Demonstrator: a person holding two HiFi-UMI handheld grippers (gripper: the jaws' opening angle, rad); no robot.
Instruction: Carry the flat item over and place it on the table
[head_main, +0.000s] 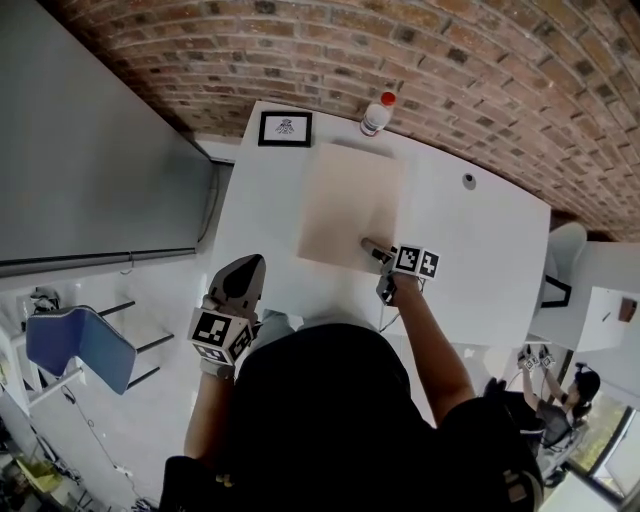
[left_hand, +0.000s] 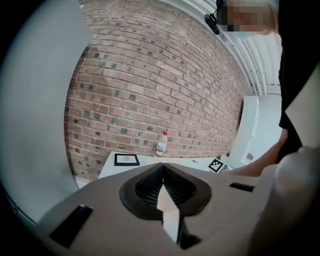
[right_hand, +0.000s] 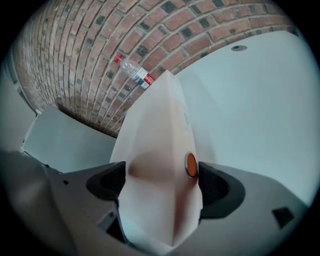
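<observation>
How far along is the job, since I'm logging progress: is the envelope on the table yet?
Done: the beige envelope lies on the white table. In hand: the right gripper sits at its near edge, jaws wide apart around it, apparently not clamping. The left gripper is shut and empty, held back beside the table. Left: draw the right gripper clear of the envelope.

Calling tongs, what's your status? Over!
Left tongs shut, empty. Right tongs open around the flat sheet. Sheet lying on the table. Bottle and picture frame beyond it, not touching.
</observation>
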